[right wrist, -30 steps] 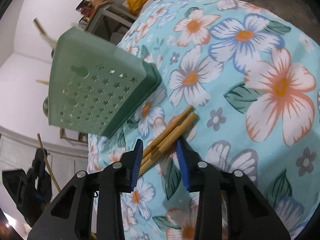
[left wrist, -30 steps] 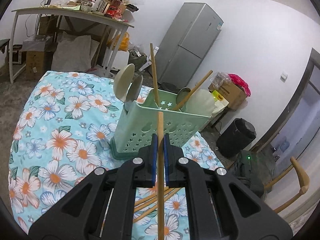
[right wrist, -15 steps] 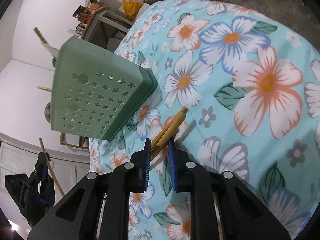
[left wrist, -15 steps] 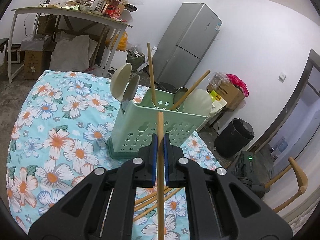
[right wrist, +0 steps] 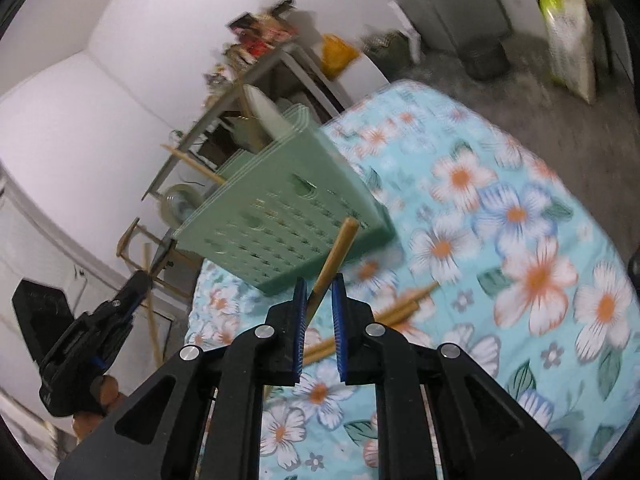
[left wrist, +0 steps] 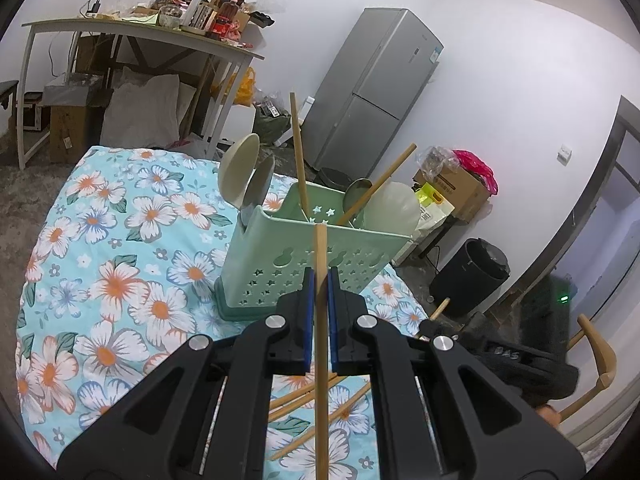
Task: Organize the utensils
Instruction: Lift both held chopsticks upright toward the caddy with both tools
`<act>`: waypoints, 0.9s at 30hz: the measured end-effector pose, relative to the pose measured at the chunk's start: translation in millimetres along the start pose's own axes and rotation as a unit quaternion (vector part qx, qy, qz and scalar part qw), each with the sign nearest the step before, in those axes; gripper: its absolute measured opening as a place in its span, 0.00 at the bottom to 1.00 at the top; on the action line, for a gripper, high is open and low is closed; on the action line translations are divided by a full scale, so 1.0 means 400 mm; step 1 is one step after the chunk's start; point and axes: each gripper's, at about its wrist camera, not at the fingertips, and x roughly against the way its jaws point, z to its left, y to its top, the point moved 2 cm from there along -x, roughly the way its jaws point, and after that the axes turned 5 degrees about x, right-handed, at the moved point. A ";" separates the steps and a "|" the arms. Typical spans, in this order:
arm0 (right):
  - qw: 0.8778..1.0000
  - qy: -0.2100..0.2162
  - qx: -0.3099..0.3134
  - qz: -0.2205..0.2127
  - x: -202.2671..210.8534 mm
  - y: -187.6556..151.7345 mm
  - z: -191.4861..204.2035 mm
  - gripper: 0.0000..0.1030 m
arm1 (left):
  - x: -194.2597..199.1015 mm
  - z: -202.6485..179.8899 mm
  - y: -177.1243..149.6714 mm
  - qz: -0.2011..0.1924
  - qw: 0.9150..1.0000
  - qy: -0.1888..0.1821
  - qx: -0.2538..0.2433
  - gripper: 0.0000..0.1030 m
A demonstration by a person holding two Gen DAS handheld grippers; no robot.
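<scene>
Between my left claw's point(left wrist: 319, 300) blue pads a bamboo chopstick point(left wrist: 320, 256) stands upright, pinched partway along its length, its top end level with the rim of the green utensil caddy point(left wrist: 308, 256) just ahead. My right claw point(right wrist: 320, 300) has a second chopstick point(right wrist: 334, 256) between its pads, slanting up toward the caddy; the jaws look nearly closed on it, though this view is blurred and one pad seems to stand a little off the stick, so I judge the hold light rather than firm.

Outward from there, a few loose chopsticks point(left wrist: 316, 396) lie on the floral cloth point(left wrist: 120, 248) near the caddy's foot. Two chopsticks and several pale spoons already stand in the caddy's compartments.

These sticks are light, stiff and smooth, so I expect them to pivot or slide in a two-pad grip if held near one end. Taking them near the middle, square across the pads, should keep them from swinging. The caddy is light plastic and could tip or skid if a stick catches its rim, so each one wants to go in end first from above.
</scene>
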 end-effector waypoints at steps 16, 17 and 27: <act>0.991 -0.022 0.109 -0.070 0.111 0.046 0.120 0.08 | 0.035 -0.016 0.019 -0.022 1.000 0.011 -0.012 0.05; 0.991 -0.022 0.109 -0.069 0.112 0.044 0.120 0.08 | 0.039 -0.017 0.022 -0.025 1.000 0.012 -0.012 0.05; 0.992 -0.020 0.107 -0.066 0.105 0.045 0.117 0.08 | 0.045 -0.024 0.043 -0.044 0.999 0.023 -0.021 0.05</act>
